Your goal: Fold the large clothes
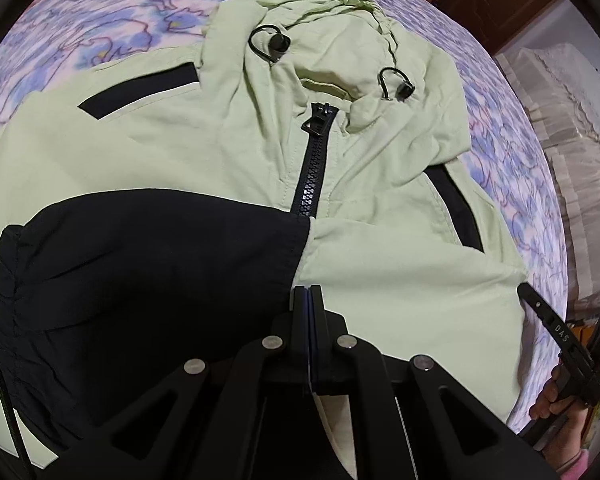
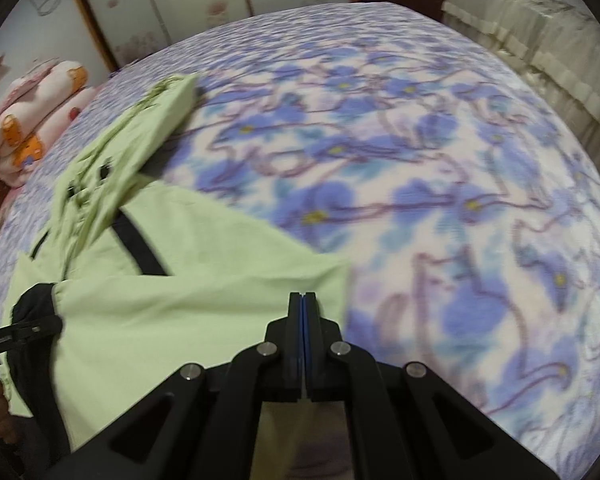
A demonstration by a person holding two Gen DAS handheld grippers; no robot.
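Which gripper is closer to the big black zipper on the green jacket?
Left. The left gripper sits over the jacket's middle, just below the zipper. The right gripper is out at the jacket's side edge, by the flowery bedspread.

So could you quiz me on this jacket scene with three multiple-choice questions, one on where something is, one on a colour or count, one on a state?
1. Where does the jacket lie?
A. on a flowered bedspread
B. on a wooden floor
C. on a hanger

2. How many black cord toggles show at the hood?
A. none
B. two
C. five

3. How is the jacket's zipper?
A. fully undone
B. torn off
C. zipped up to the collar

Answers:
1 A, the blue flowered bedspread spreads out under and around it.
2 B, one toggle sits on the hood's left in the picture and the other toggle on its right.
3 C, the teeth are joined and the pull sits at the top.
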